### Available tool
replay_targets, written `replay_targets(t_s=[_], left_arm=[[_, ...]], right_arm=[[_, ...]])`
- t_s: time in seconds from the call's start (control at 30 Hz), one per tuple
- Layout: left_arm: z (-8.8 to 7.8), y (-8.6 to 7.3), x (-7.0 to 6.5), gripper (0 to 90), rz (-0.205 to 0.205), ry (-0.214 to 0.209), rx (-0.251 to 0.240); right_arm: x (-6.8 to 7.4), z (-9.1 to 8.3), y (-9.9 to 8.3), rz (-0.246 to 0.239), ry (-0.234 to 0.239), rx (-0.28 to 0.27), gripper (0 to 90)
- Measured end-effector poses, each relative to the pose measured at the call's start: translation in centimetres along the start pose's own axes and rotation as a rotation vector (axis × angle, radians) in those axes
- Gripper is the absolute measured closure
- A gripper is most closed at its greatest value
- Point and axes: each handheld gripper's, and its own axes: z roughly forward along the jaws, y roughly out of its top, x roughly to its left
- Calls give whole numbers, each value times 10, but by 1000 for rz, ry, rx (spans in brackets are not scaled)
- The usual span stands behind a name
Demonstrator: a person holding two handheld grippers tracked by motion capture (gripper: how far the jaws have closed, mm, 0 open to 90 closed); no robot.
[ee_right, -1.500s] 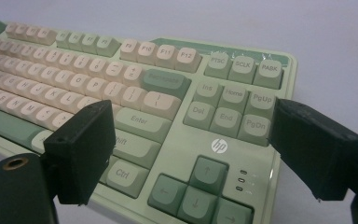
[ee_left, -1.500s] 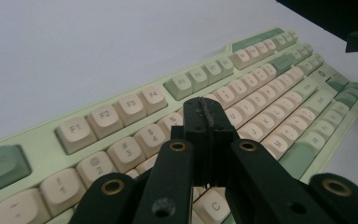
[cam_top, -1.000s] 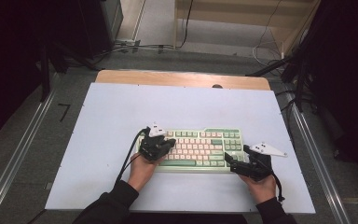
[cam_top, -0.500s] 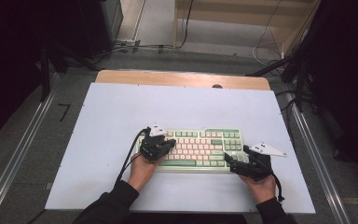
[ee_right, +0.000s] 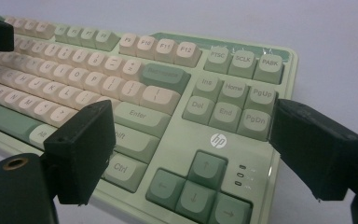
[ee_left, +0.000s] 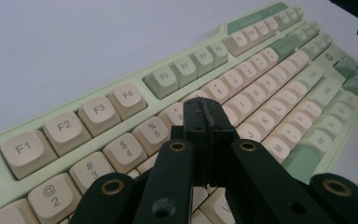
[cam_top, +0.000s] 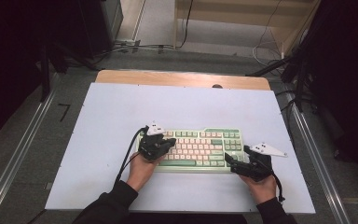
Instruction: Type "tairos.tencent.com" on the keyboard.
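Lying flat, the pale-green keyboard point(cam_top: 200, 150) with cream keys sits under the closed left gripper point(ee_left: 204, 122) and the open right gripper point(ee_right: 186, 154).

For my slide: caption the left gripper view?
Shut left gripper poised over the number row of a green keyboard.

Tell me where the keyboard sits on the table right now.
In the high view the keyboard lies on the near half of the white table, slightly right of centre, between the left gripper and the right gripper.
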Motion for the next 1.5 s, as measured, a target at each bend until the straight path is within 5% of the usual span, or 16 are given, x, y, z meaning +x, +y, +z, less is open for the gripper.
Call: replay_targets(t_s=[0.93, 1.5], left_arm=[[-8, 1, 1, 900, -6, -13, -18], [-32, -3, 13, 900, -27, -9, -47]], right_arm=[[-1, 0, -1, 0, 0, 9, 124], [-2, -1, -3, 3, -2, 11, 124]])
